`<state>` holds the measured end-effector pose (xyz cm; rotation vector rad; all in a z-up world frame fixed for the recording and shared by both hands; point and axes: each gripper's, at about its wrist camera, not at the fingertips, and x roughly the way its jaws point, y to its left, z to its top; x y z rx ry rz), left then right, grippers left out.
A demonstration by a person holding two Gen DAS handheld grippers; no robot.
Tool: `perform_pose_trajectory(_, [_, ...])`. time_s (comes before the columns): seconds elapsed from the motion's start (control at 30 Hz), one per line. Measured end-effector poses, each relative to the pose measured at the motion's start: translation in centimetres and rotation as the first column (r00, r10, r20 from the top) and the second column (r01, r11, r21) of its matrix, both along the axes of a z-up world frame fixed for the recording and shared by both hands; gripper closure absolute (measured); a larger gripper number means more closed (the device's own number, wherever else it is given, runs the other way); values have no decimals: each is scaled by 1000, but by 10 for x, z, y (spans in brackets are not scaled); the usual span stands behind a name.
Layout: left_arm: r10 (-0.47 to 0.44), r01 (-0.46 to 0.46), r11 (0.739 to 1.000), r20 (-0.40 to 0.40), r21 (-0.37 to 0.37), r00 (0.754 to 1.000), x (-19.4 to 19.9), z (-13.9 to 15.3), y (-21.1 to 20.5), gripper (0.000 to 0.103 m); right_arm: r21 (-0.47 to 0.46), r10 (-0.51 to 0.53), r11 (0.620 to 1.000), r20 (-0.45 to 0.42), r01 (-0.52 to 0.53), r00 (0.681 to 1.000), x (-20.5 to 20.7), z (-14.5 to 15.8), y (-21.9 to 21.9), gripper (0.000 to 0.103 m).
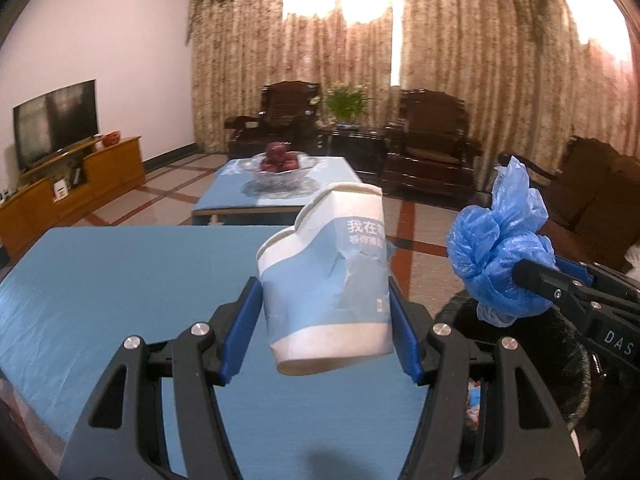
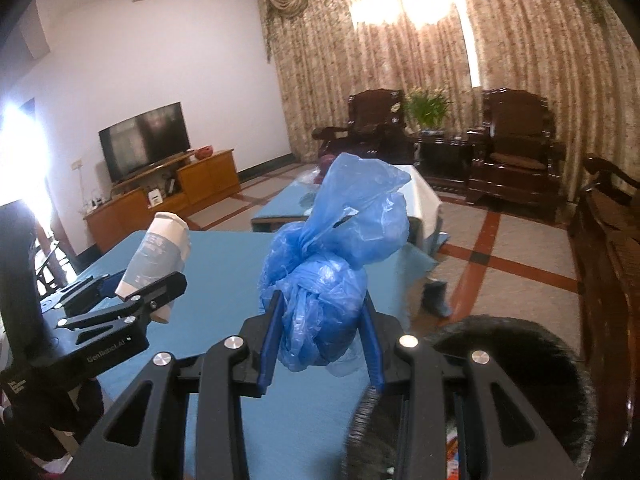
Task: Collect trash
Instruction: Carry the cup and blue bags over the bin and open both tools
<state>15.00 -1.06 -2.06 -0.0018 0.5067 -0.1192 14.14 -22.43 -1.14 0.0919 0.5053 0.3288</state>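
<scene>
My left gripper (image 1: 324,300) is shut on a crumpled blue-and-white paper cup (image 1: 328,280) and holds it above the right edge of the blue-covered table (image 1: 120,280). My right gripper (image 2: 322,320) is shut on a knotted blue plastic bag (image 2: 332,264), held over the rim of a black-lined trash bin (image 2: 512,360). In the left wrist view the bag (image 1: 500,256) hangs over the bin (image 1: 540,360) at the right. In the right wrist view the left gripper (image 2: 144,292) with the cup (image 2: 160,252) is at the left.
A second blue table (image 1: 280,188) with a fruit bowl (image 1: 276,160) stands beyond. Dark wooden armchairs (image 1: 428,144) and a plant line the curtained back wall. A TV (image 1: 56,120) on a wooden cabinet stands at the left. A dark sofa (image 2: 608,240) is at the right.
</scene>
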Motion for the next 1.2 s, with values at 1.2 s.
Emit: perform_pose_trajectory(1.2, [-414, 412, 910, -72, -41, 907, 44, -61, -205, 44, -94, -355, 933, -85, 348, 931, -21, -46, -169, 67])
